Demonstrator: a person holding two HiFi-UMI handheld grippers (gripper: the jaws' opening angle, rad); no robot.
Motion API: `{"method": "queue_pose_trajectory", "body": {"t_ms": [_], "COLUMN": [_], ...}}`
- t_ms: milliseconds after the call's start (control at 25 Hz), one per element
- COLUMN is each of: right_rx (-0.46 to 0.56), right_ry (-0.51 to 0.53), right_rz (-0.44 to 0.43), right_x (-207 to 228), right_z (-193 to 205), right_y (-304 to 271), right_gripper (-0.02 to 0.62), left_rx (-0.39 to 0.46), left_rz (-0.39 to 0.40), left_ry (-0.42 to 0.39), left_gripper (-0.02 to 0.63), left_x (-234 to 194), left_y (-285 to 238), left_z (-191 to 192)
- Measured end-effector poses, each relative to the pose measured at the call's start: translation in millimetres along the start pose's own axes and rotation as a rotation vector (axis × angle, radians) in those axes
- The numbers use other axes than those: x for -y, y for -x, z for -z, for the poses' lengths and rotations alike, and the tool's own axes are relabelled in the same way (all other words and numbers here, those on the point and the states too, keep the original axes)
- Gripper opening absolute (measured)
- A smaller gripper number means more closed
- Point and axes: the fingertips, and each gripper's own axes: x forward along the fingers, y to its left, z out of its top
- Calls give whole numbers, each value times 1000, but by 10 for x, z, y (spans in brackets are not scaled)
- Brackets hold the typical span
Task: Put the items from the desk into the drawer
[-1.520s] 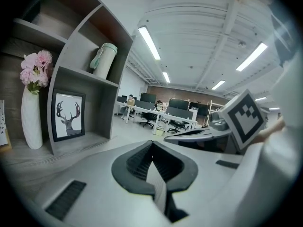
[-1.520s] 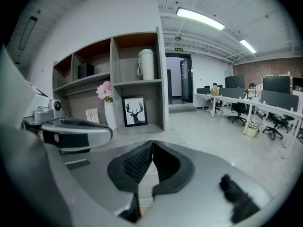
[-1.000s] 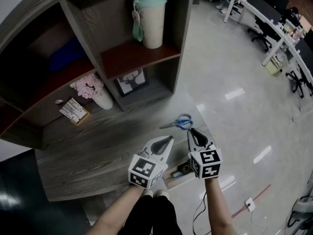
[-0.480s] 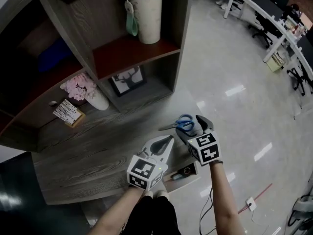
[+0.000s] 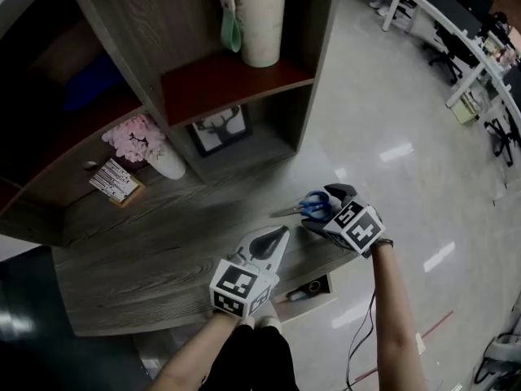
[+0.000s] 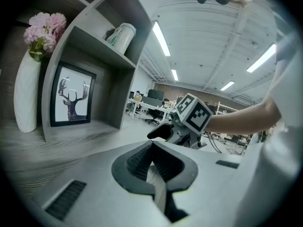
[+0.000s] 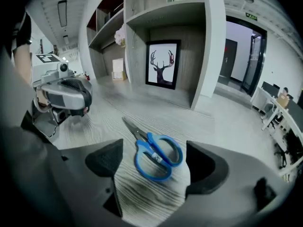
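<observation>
Blue-handled scissors [image 5: 312, 207] lie flat on the grey wooden desk [image 5: 146, 259] near its right edge. My right gripper [image 5: 323, 209] tilts down over them. Its jaws have just been opening and now stand wide. In the right gripper view the scissors [image 7: 157, 155] lie between the pads [image 7: 106, 159] of the right gripper [image 7: 155, 161], untouched. My left gripper [image 5: 275, 238] hovers over the desk's front part, shut and empty. Below the desk edge, the drawer [image 5: 321, 288] stands pulled out with small items inside.
A shelf unit at the desk's back holds a deer picture [image 5: 220, 130] and a mint-lidded cup [image 5: 260, 23]. A white vase with pink flowers [image 5: 155, 151] and a small card [image 5: 116, 182] stand on the left. Shiny floor lies beyond the right edge.
My right gripper moved away from the drawer to the scissors, tipped downward and opened its jaws. The left gripper stayed about where it was, still shut.
</observation>
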Motion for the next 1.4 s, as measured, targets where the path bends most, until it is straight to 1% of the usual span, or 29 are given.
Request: {"method": "queue_pose_trajectory", "body": {"t_ms": [200, 360, 480, 520, 600, 640, 880, 1120, 1280, 1400], "right_rx": [-32, -44, -58, -65, -81, -86, -56, -72, -14, 2], "right_ry": [28, -28, -28, -24, -21, -20, -33, -45, -103, -121], "right_rz": [-19, -58, -53, -51, -48, -48, -28, -19, -28, -19], "right_x": [36, 63, 75, 72, 59, 49, 15, -58, -127, -168], "right_z": [22, 34, 40, 40, 46, 44, 37, 112, 72, 66], "right_y": [-101, -123, -119, -116, -114, -116, -100, -40, 57, 134], "right_gripper": [393, 391, 390, 383, 339, 331, 321, 321, 318, 318], "left_rx": [2, 9, 10, 8, 5, 4, -1, -3, -2, -2], "left_rz": [-4, -5, -7, -8, -7, -7, -8, -19, -23, -24], "left_ry": [7, 10, 13, 14, 15, 16, 23, 26, 29, 32], "left_gripper": [9, 9, 9, 9, 9, 9, 9, 9, 9, 9], "left_x": [-17, -17, -21, -17, -7, -4, 29, 38, 67, 104], "left_y": [-26, -37, -28, -22, -9, -1, 61, 174, 238, 284], "left_z": [3, -16, -15, -10, 0, 6, 63, 69, 63, 64]}}
